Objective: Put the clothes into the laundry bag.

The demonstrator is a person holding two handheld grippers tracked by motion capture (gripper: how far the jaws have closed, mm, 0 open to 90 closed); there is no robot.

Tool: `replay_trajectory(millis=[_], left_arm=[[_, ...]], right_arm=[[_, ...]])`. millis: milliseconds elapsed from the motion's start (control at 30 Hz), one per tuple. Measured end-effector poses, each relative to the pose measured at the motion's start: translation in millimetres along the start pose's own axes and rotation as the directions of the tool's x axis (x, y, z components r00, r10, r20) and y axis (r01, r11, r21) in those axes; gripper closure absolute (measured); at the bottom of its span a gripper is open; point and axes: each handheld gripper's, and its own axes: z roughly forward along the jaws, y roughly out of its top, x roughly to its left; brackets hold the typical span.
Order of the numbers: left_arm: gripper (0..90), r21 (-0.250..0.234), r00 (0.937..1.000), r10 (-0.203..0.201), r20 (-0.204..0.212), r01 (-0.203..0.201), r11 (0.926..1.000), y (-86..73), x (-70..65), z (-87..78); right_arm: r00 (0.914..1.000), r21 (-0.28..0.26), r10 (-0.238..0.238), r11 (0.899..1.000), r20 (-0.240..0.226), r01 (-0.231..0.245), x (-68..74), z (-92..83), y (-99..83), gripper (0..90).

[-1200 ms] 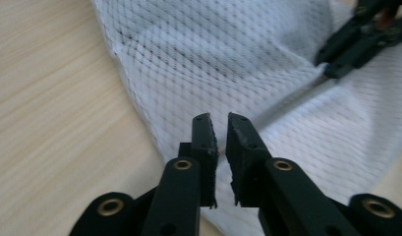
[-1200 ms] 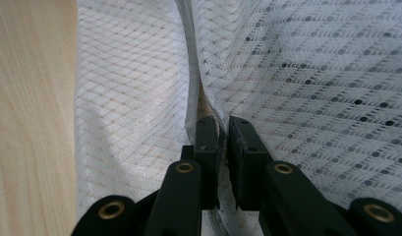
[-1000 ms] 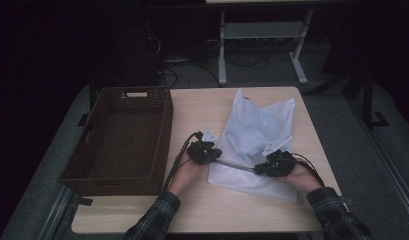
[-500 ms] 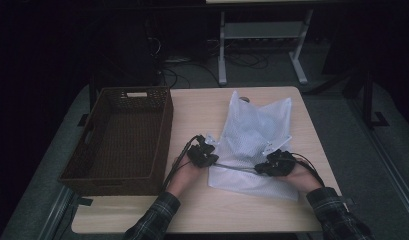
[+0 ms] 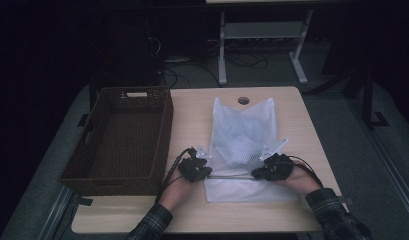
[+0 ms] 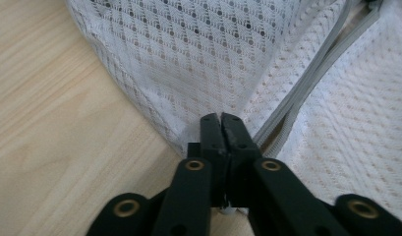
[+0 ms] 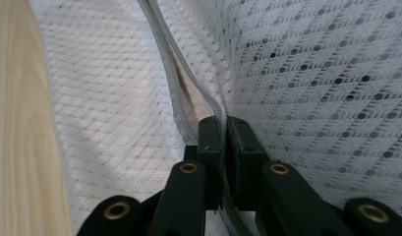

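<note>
Farthest left, beyond the left gripper's outer side: brown wicker basket (image 5: 117,135) on the wooden table (image 5: 189,120), well apart from the jaws. Next, left gripper (image 5: 198,169) (image 6: 222,118) with jaws pressed together, pinching the left edge of the white mesh bag (image 5: 244,135) (image 6: 198,54) (image 7: 311,64) right where its grey zipper (image 6: 306,83) (image 7: 174,73) ends, mesh rising ahead of the tips and bare tabletop off to their left. Then, across the bag's taut zipper line, right gripper (image 5: 272,170) (image 7: 223,119) likewise clamped tight on the bag's opposite edge beside the zipper, one mesh layer lifted ahead, the other flat on the table toward the person.
</note>
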Motion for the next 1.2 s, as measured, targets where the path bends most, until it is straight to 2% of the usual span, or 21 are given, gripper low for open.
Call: replay_trajectory(millis=[233, 367, 467, 567, 700, 833, 967, 1200], left_arm=[[70.5, -0.058, 0.9987, -0.003, 0.051, 0.006, 0.9983, -2.0, 2.4, -12.6], [58.9, -0.078, 0.9977, 0.022, 0.064, -0.017, 0.9968, -5.8, -3.6, -21.8], [50.9, -0.096, 0.9962, 0.04, 0.078, -0.033, 0.9948, -10.2, -9.1, -28.3], [42.2, -0.105, 0.9959, 0.052, 0.074, -0.044, 0.9935, -16.9, -13.0, -33.2], [33.3, -0.105, 0.9968, 0.06, 0.053, -0.054, 0.9929, -27.1, -16.7, -37.5], [26.9, -0.11, 0.9971, 0.063, 0.044, -0.058, 0.9923, -36.2, -21.6, -42.3], [23.9, -0.109, 0.9983, 0.04, 0.041, -0.036, 0.9934, -46.8, -24.6, -44.2], [20.7, -0.107, 0.9995, 0.025, 0.02, -0.023, 0.994, -59.2, -29.6, -49.8]], right_arm=[[0.9999, -0.046, 0.009, 0.999, -0.009, -0.009, 0.8, -9.0, 0.2, 72.2], [1.0, -0.075, 0.009, 0.997, -0.004, -0.009, 4.5, -14.1, -0.4, 61.4], [1.0, -0.101, 0.006, 0.995, -0.005, -0.007, 7.4, -17.7, 1.5, 56.3], [0.9999, -0.125, -0.005, 0.992, -0.016, 0.003, 10.5, -20.6, 6.2, 54.0], [0.9988, -0.155, -0.034, 0.988, -0.036, 0.028, 15.6, -21.7, 13.2, 52.9], [0.9971, -0.156, -0.065, 0.986, -0.04, 0.058, 21.4, -19.2, 20.1, 54.7], [0.9945, -0.156, -0.093, 0.984, -0.047, 0.085, 25.1, -15.6, 27.6, 58.7], [0.9888, -0.149, -0.135, 0.981, -0.062, 0.125, 30.4, -5.2, 49.0, 63.9]])
